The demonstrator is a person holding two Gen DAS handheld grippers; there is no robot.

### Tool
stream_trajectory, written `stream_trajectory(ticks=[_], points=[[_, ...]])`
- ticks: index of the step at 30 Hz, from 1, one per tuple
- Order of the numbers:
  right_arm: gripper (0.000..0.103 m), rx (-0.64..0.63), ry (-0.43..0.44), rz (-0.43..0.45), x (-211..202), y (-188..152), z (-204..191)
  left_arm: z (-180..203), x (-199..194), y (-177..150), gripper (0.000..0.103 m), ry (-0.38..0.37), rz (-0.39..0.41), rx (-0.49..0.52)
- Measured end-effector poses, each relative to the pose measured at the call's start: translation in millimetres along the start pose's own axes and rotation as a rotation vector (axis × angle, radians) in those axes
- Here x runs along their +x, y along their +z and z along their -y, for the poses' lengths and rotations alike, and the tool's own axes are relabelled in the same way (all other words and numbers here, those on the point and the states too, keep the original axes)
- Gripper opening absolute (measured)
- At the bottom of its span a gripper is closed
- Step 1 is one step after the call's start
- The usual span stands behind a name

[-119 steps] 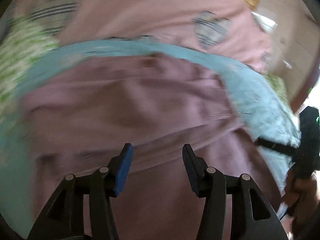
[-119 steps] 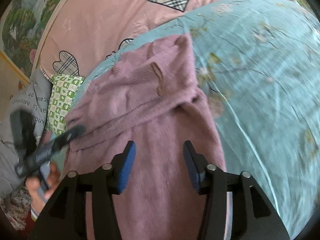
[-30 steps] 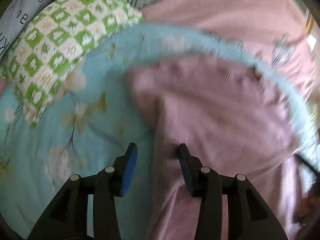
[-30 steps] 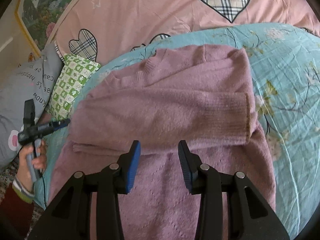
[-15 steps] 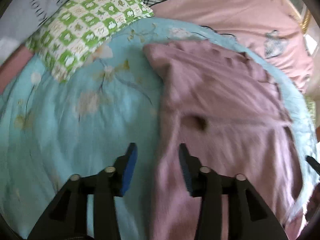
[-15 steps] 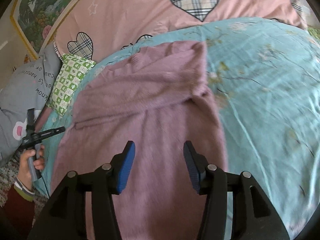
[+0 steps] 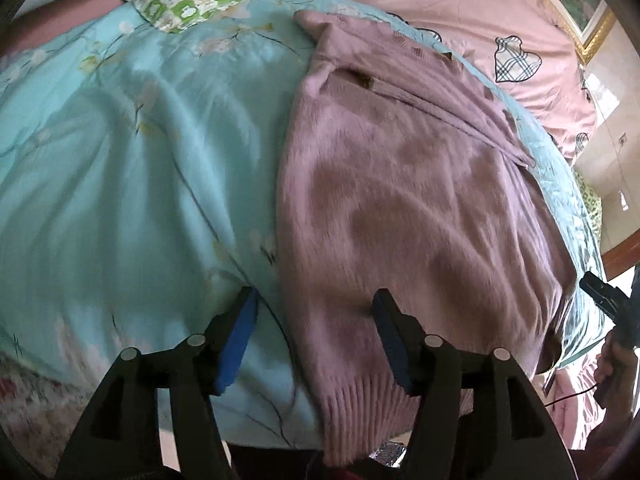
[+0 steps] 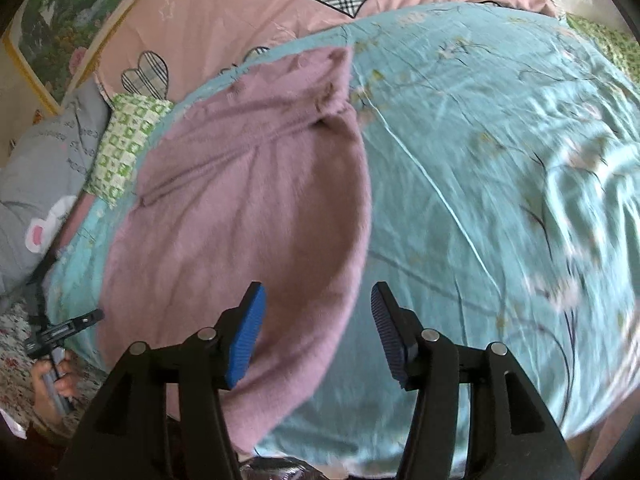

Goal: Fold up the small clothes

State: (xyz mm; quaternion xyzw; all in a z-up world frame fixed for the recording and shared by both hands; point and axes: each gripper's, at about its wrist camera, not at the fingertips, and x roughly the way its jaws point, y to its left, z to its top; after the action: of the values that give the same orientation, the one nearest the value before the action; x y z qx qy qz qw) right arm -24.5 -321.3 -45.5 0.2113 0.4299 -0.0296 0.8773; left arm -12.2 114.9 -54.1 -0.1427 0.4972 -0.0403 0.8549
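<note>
Two hand-held grippers, left hand-held gripper (image 7: 314, 338) and right hand-held gripper (image 8: 318, 334), hover released, grasping nothing. The mauve sweater (image 7: 400, 184) lies on the blue quilt (image 7: 140, 168).

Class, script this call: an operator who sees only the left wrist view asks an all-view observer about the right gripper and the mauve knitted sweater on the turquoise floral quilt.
Operator: From the left wrist view I can't tell. Is the right gripper holding anything?
Observer: No, its jaws are open and empty.
Operator: Where does it sit relative to the mauve knitted sweater?
Observer: It straddles the sweater's side edge, one finger over the knit and the other over the turquoise floral quilt.
</note>
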Motion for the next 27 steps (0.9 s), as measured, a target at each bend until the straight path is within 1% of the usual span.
stream_trajectory(ticks=[2,3,5,7,8,10,12,16,18,20,21,22,24,26,27], points=[[0.058,-0.013,-0.042,-0.006,4.1,-2.8,-5.9,4.2,1.4,-8.7,0.067,-0.006,-0.001,-0.012],[0.058,-0.024,-0.08,-0.005,8.4,-3.8,-11.3,6.9,3.2,-10.2,0.068,0.0,-0.004,-0.011],[0.058,-0.048,-0.116,-0.007,16.1,-5.5,-18.4,13.6,5.0,-14.6,0.07,0.031,-0.001,0.013],[0.058,-0.094,-0.183,-0.026,25.5,-8.6,-25.8,18.0,6.2,-15.6,0.072,0.047,-0.006,0.039],[0.058,-0.132,-0.231,-0.043,29.3,-12.4,-29.1,19.1,6.2,-17.7,0.072,0.051,-0.008,0.047],[0.058,-0.196,-0.297,-0.06,29.5,-20.2,-30.7,17.5,5.4,-21.8,0.073,0.046,-0.014,0.052],[0.058,-0.227,-0.361,-0.075,22.6,-27.4,-23.0,15.6,4.7,-25.9,0.073,0.04,-0.018,0.054],[0.058,-0.175,-0.382,-0.077,-1.5,-34.1,6.4,12.4,4.5,-35.3,0.076,0.021,-0.042,0.057],[0.058,-0.146,-0.373,-0.071,-10.2,-36.7,12.5,12.6,4.0,-40.5,0.077,0.016,-0.036,0.062],[0.058,-0.09,-0.266,-0.044,-20.3,-38.9,16.2,13.1,3.2,-42.4,0.077,0.016,-0.028,0.066],[0.058,-0.052,-0.197,-0.04,-21.9,-38.5,19.5,12.3,3.1,-42.1,0.077,0.011,-0.027,0.059],[0.058,-0.033,-0.177,-0.047,-20.1,-37.6,20.4,11.0,2.8,-41.9,0.077,-0.006,-0.025,0.042],[0.058,-0.034,-0.137,-0.056,-13.5,-37.9,17.8,8.6,3.3,-40.0,0.077,-0.031,-0.025,0.026],[0.058,-0.007,-0.038,-0.068,-6.7,-39.9,18.1,6.0,2.1,-39.4,0.072,-0.058,-0.025,0.021],[0.058,0.017,0.023,-0.077,-3.9,-40.9,19.8,4.9,1.1,-40.0,0.062,-0.065,-0.026,0.023]])
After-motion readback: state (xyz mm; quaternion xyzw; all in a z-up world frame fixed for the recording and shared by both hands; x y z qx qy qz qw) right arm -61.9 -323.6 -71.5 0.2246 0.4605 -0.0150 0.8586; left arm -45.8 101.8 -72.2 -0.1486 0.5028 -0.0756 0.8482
